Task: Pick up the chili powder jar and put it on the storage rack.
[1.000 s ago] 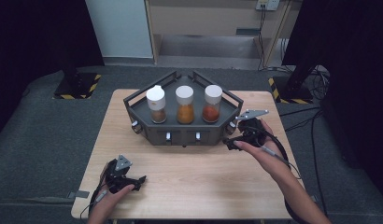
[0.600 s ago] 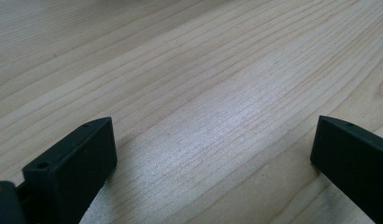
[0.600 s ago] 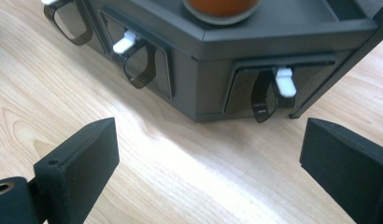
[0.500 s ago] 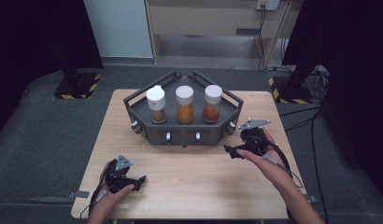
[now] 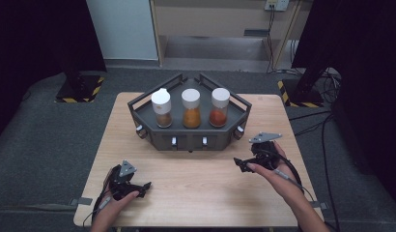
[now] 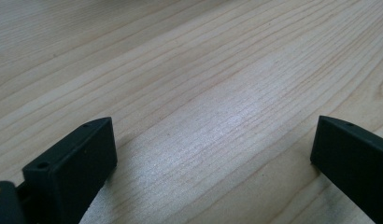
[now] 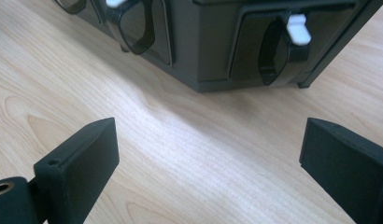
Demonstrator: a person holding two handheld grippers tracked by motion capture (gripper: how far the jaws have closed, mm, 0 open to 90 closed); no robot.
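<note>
Right claw [image 5: 240,164], jaws wide and empty, has dropped nearer the table [image 5: 201,193] since before.

- High view: fixed overhead, facing forward and down across the whole desk [image 5: 196,179].
- Left gripper view: close above bare desk.
- Right gripper view: close, facing the rack [image 7: 213,51], shared with the high view.

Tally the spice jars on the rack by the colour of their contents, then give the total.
Brown spice jar: 1
Orange spice jar: 1
Red spice jar: 1
Total: 3 jars, all white-capped, standing in a row on the dark rack.
</note>
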